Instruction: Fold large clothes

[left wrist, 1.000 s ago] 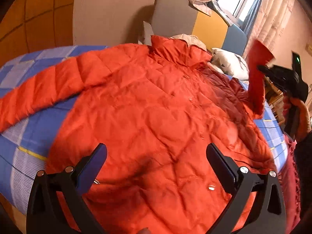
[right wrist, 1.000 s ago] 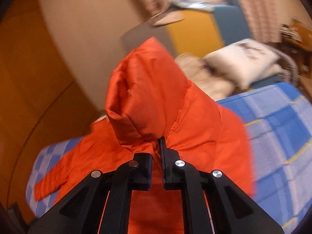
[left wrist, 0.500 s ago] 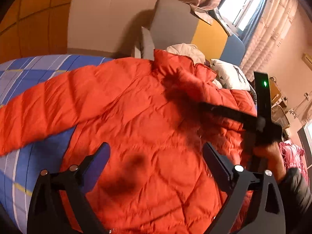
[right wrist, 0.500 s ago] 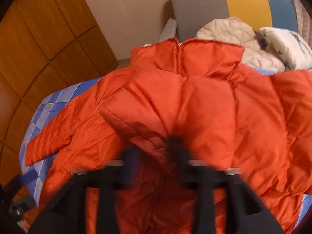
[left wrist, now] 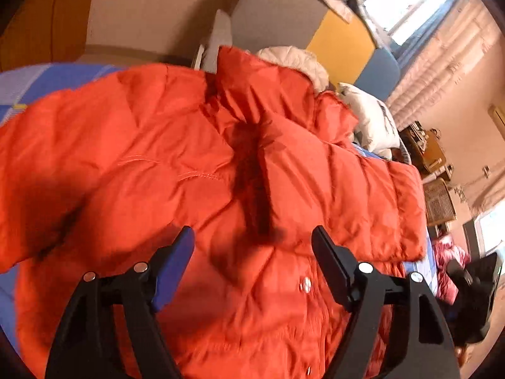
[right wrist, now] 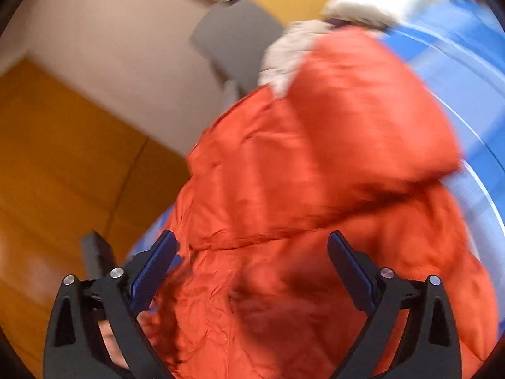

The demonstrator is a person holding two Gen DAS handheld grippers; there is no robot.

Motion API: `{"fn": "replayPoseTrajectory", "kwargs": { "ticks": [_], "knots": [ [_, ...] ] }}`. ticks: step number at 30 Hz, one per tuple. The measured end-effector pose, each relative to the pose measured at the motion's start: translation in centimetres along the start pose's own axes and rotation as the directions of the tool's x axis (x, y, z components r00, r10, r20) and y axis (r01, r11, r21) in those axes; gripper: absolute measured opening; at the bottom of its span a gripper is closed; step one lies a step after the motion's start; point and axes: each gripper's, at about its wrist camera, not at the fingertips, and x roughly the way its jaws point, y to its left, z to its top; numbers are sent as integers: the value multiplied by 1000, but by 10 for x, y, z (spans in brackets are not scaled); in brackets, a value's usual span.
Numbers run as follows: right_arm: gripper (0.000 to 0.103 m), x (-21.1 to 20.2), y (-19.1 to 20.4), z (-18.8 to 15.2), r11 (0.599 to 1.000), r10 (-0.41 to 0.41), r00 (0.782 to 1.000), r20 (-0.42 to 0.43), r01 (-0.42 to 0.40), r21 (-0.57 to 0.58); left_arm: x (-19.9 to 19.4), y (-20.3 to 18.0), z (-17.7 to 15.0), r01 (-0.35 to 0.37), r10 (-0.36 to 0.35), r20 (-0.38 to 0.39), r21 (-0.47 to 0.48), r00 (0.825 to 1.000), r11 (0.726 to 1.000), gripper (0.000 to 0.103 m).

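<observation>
A large orange puffer jacket (left wrist: 176, 170) lies spread on a blue checked bedspread (left wrist: 47, 79), collar towards the headboard. Its right sleeve (left wrist: 347, 189) lies folded across the chest. My left gripper (left wrist: 252, 252) is open and empty, just above the jacket's front by the snap buttons. My right gripper (right wrist: 252, 259) is open and empty above the jacket (right wrist: 315, 158); that view is blurred by motion. The right gripper also shows at the right edge of the left wrist view (left wrist: 473, 297), off the bed's side.
A grey, yellow and blue headboard (left wrist: 284, 15) stands at the far end, with a white quilted cloth (left wrist: 293, 63) and a white pillow (left wrist: 372, 117) below it. Wood panelling (right wrist: 63, 158) is on the left. Shelves and a wicker basket (left wrist: 438, 202) are at the right.
My right gripper carried the right sleeve over the jacket's chest, opened and let it go, then drew back off the bed's side. My left gripper moved forward over the jacket, staying open.
</observation>
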Motion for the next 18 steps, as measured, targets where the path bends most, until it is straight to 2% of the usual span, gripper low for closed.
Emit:
{"fn": "replayPoseTrajectory", "kwargs": {
  "ticks": [4,7,8,9,11,14,18],
  "knots": [
    [97,-2,-29,12,994,-15,999,46,10,113,22,4,9,16,-17,-10,-60,1000,998,65],
    [97,1,-38,24,987,-22,996,81,9,158,30,3,14,40,-42,-18,-82,999,996,36],
    [97,1,-40,26,986,-23,996,88,8,166,32,4,16,50,-52,-23,-89,998,995,20],
    [97,2,-40,28,984,-20,995,95,3,176,31,3,17,66,-68,-21,-89,997,994,9],
    [97,2,-41,34,984,-15,994,110,-5,180,25,1,18,77,-78,-1,-73,997,994,4],
    [97,0,-36,38,985,0,992,122,-21,170,6,1,22,86,-84,38,-46,996,995,3],
    [97,9,-28,41,990,16,994,107,-30,137,-19,17,25,33,-29,78,-48,997,998,2]
  ]
}}
